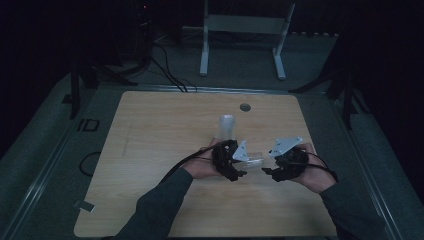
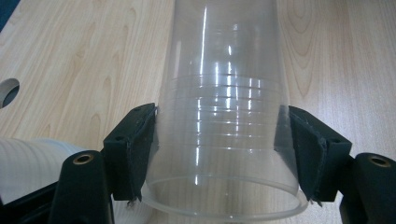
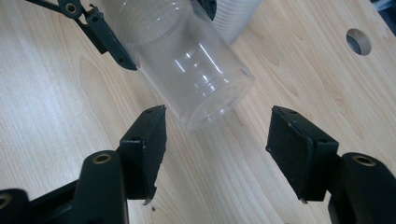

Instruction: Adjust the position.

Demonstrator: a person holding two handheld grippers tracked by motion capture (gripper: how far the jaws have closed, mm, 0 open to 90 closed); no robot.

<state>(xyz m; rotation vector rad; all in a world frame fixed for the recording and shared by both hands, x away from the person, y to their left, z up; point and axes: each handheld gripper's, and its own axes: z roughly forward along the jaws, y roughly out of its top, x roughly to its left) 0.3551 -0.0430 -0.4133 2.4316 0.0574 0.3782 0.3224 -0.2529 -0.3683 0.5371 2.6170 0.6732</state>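
Clear plastic cup (image 2: 224, 130) clamped, left gripper (image 2: 223, 154)

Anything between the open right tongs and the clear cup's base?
Nothing: in the right gripper view, bare table separates the right tongs from the clear cup.

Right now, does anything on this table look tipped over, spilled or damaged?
Nothing spilled or broken. The clear plastic cup is off the table, held sideways in the left gripper, base toward the open right gripper. A white cup stack stands upright behind.
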